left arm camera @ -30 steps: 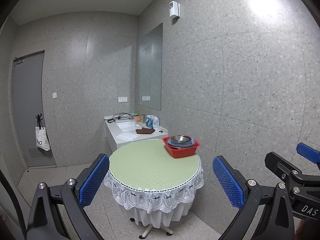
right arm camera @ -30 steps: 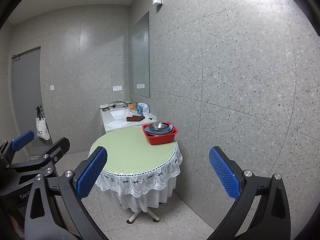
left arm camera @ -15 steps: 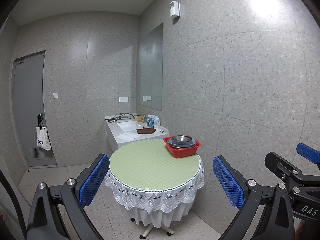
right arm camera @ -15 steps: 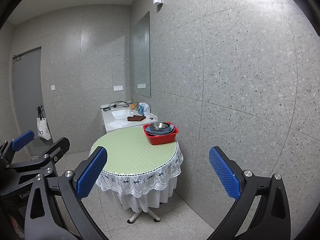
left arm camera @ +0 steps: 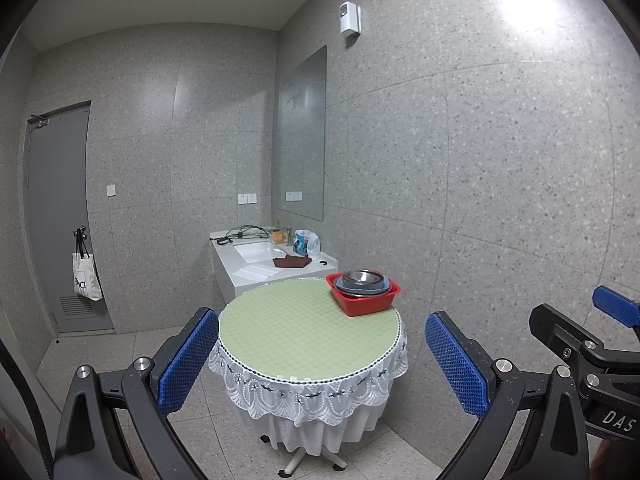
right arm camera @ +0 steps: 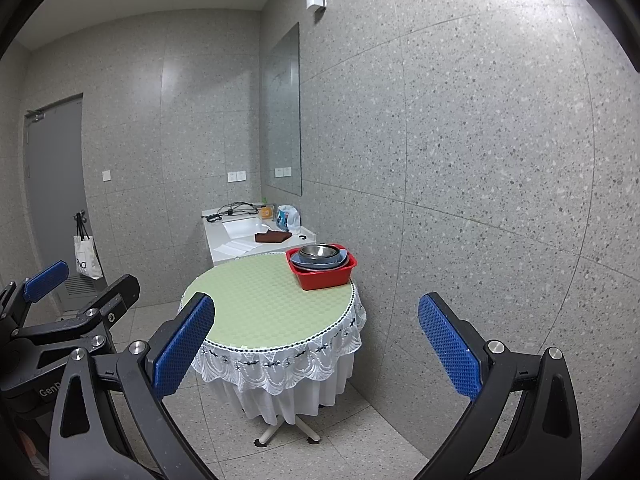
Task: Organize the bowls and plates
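Note:
A red basin (left arm camera: pixel 366 303) stands at the far right edge of a round table (left arm camera: pixel 296 336) with a light green cloth. It holds a stack of blue plates and bowls with a steel bowl (left arm camera: pixel 362 277) on top. The same basin (right arm camera: pixel 325 276) and steel bowl (right arm camera: pixel 318 250) show in the right wrist view. My left gripper (left arm camera: pixel 322 354) is open and empty, well short of the table. My right gripper (right arm camera: pixel 316 338) is open and empty too, beside the left one.
A white sink counter (left arm camera: pixel 256 266) with a brown cloth, a cable and bottles stands behind the table. Grey speckled walls close the right side. A grey door (left arm camera: pixel 60 216) with a hanging tote bag is at the left. The table has a lace skirt and a wheeled foot.
Both views have crept slightly closer to the table. Both grippers stay open and empty.

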